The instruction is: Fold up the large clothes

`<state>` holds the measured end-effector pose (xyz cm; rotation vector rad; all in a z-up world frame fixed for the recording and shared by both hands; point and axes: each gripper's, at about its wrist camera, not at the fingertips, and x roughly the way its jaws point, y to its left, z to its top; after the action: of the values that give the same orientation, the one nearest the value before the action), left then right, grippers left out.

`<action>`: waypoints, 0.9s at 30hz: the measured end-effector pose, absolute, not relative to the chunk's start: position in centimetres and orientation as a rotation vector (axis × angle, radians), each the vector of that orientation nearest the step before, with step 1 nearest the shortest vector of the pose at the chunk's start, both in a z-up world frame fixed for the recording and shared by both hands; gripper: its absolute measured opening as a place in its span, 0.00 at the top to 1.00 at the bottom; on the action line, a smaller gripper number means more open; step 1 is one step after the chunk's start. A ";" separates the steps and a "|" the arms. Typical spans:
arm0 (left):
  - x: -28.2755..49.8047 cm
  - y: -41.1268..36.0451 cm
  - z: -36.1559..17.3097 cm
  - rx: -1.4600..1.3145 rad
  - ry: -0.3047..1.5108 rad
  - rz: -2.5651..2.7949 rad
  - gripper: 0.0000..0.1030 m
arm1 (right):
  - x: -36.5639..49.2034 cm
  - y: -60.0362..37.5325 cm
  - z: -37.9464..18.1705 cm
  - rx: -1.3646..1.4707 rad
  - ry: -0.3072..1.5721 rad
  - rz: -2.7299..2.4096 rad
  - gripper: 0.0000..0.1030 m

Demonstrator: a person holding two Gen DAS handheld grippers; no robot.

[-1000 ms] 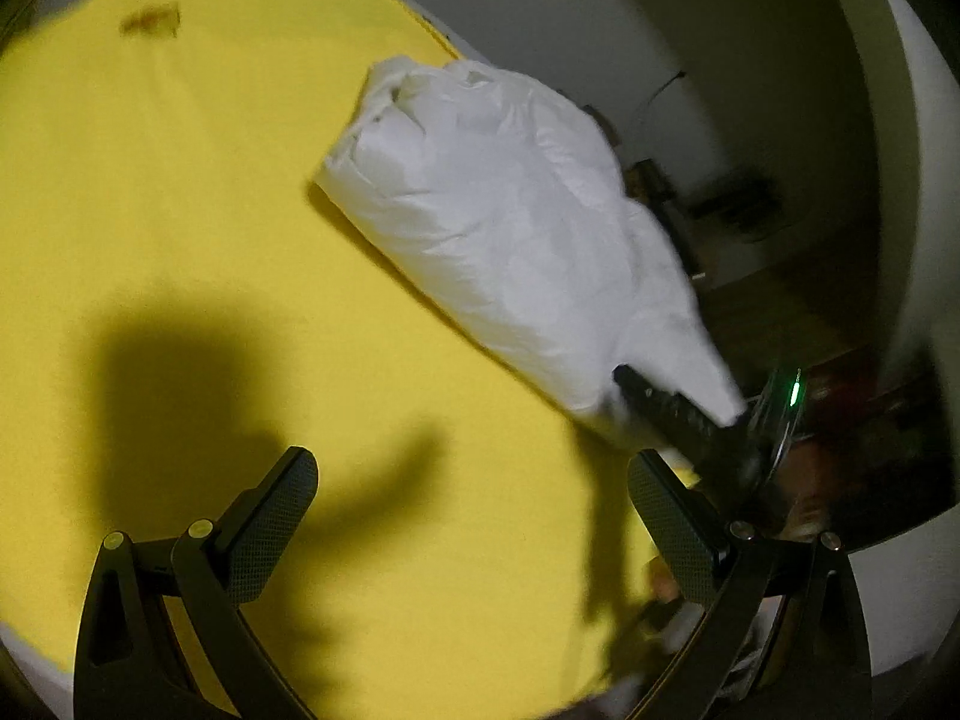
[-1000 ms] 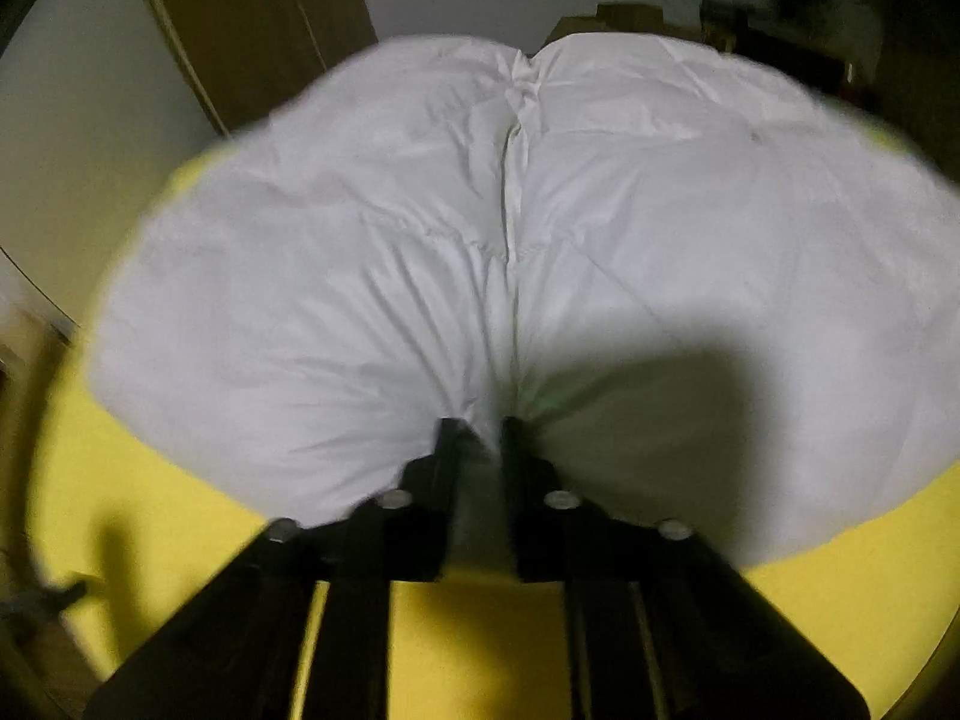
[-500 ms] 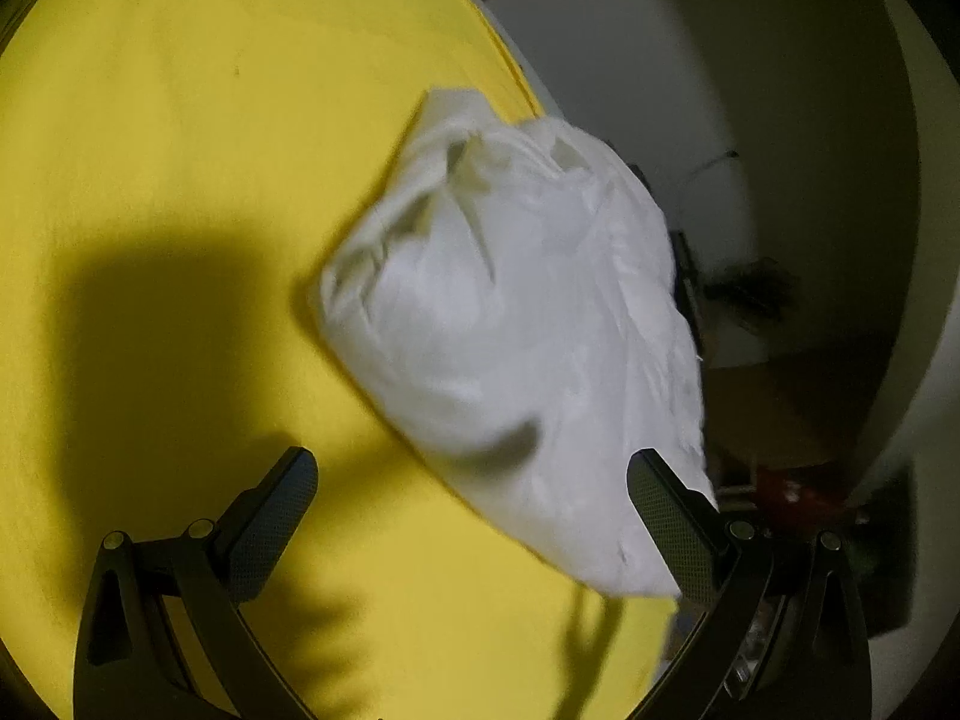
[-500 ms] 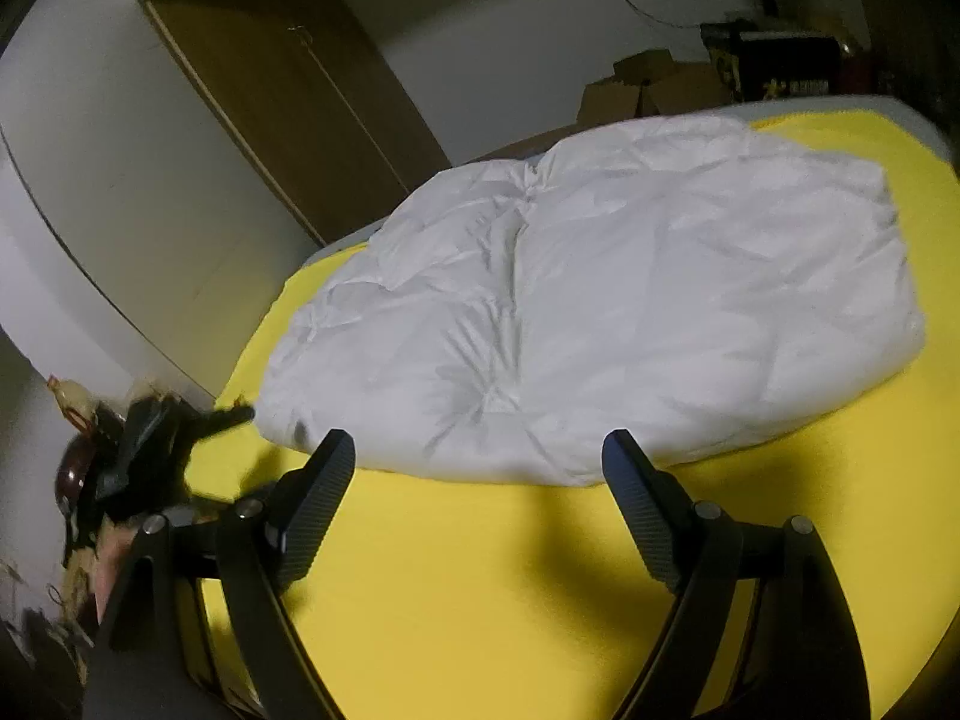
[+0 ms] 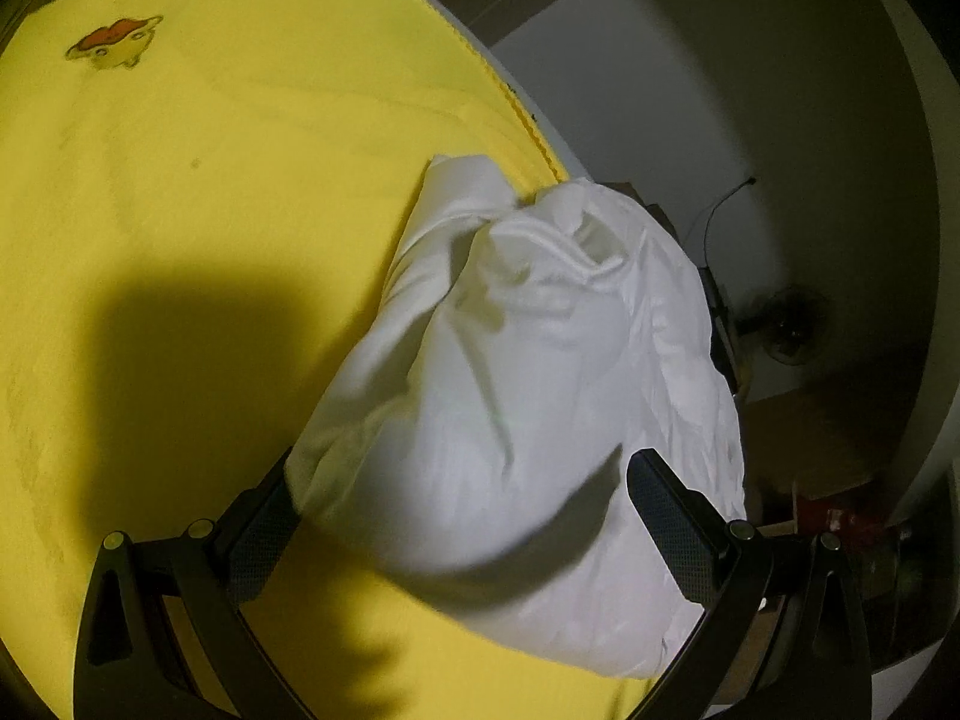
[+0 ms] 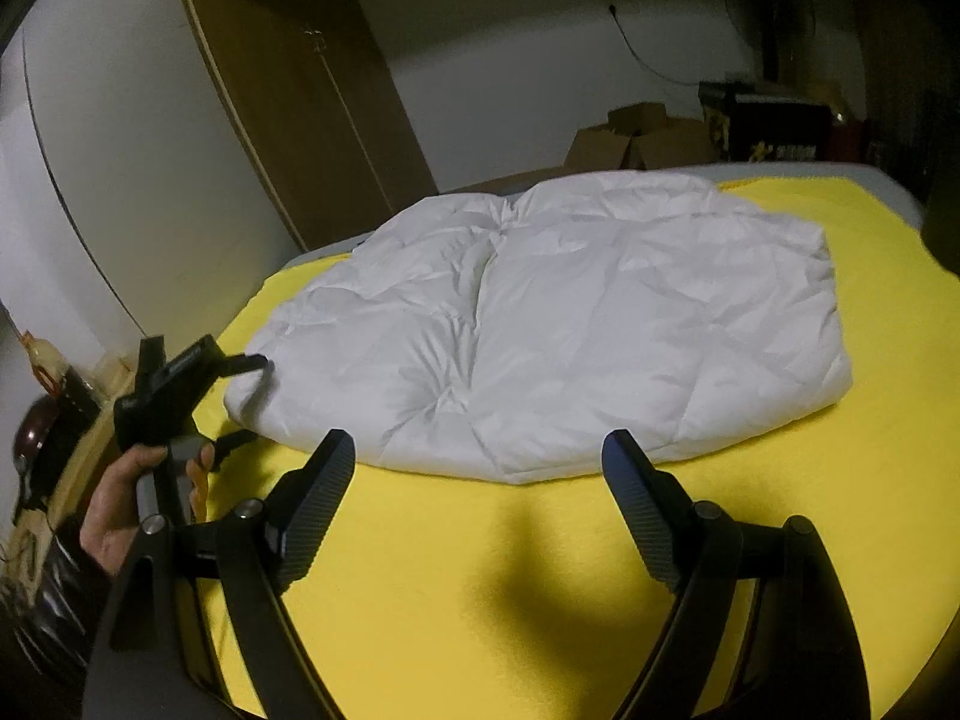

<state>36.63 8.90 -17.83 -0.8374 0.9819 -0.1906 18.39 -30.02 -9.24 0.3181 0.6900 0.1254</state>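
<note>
White quilted jacket (image 6: pixel 558 324) with stitched diamond panels on a bright yellow sheet (image 6: pixel 540 588). Small orange-brown print (image 5: pixel 114 45) on the yellow. Brown wardrobe (image 6: pixel 312 90), white wall (image 6: pixel 120 138), black grippers (image 6: pixel 480 468).

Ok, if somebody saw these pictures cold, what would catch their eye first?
The puffy white quilted garment, lying folded in a mound on the bright yellow blanket that covers the bed. Next, the left claw, held in a hand at the garment's left corner, its fingers open on either side of the fabric. The right claw hangs open and empty over bare yellow in front of the garment.
</note>
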 end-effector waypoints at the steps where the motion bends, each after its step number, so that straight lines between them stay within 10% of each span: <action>1: 37.0 8.9 -17.8 -0.838 0.982 -0.195 0.00 | 18.2 -29.9 -9.3 0.307 0.689 0.126 0.17; 19: 43.9 9.6 -18.5 -0.939 0.998 -0.233 0.04 | 15.5 -28.7 -9.6 0.190 0.662 0.110 0.17; 21: 43.9 9.9 -18.7 -0.960 1.005 -0.242 0.15 | 15.4 -28.8 -9.8 0.194 0.670 0.108 0.17; 23: 43.7 10.3 -19.1 -0.944 1.023 -0.231 0.49 | 15.4 -28.8 -10.1 0.200 0.681 0.103 0.17; 27: 42.4 10.2 -18.0 -0.878 0.997 -0.273 0.71 | 15.7 -28.5 -10.5 0.192 0.706 0.097 0.17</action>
<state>42.36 10.17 -17.96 -0.8782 0.9971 -0.2730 15.65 -28.48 -10.46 0.1922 0.7060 0.0966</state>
